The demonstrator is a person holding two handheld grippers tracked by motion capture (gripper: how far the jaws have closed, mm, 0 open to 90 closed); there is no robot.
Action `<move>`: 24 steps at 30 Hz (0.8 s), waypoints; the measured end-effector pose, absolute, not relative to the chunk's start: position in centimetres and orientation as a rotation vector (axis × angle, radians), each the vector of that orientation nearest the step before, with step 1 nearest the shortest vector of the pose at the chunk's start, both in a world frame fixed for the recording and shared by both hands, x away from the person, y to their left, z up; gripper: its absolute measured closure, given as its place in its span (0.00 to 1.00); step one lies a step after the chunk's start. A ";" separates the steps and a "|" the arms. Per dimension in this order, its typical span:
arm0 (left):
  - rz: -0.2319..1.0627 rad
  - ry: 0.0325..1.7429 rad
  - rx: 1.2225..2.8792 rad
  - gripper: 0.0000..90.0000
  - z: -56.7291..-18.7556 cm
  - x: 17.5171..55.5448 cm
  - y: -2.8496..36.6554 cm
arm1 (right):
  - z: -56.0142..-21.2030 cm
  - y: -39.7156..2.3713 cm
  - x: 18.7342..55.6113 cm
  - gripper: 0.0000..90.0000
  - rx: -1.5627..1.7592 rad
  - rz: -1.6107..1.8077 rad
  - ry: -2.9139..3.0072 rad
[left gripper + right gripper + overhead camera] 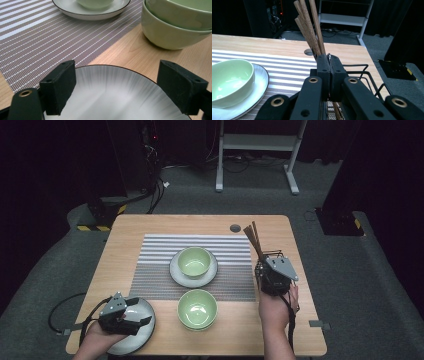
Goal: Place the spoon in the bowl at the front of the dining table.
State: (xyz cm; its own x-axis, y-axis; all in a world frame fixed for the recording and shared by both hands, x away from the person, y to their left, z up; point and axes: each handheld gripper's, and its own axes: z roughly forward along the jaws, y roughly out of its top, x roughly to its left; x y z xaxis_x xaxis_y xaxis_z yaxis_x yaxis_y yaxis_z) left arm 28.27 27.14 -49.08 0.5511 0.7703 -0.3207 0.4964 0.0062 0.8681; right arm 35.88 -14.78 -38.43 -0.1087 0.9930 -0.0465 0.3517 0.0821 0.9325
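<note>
- The left gripper (117, 87) hangs low over a white plate (110, 100) with a dark rim; its 2 black jaws stand wide apart, with nothing pressed between them.
- Beyond the plate, the wooden table (130, 53) is bare.
- At the upper right, 2 green bowls (172, 27) are stacked, one inside the other.
- A striped placemat (50, 37) covers the left side.
- On the placemat, at the top, stands another plate (75, 7) with a green bowl (95, 3) on it.
</note>
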 end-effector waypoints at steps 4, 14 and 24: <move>0.299 1.085 1.643 0.18 -49.1 28.3 27.1 | -38.3 -14.9 35.8 0.98 1.370 1.052 1.576; 0.304 1.085 1.649 0.18 -49.1 28.3 27.3 | -37.9 -14.9 35.1 0.98 1.334 1.084 1.557; 0.308 1.088 1.647 0.18 -49.1 28.4 27.3 | -37.5 -15.2 34.4 0.98 1.296 1.133 1.526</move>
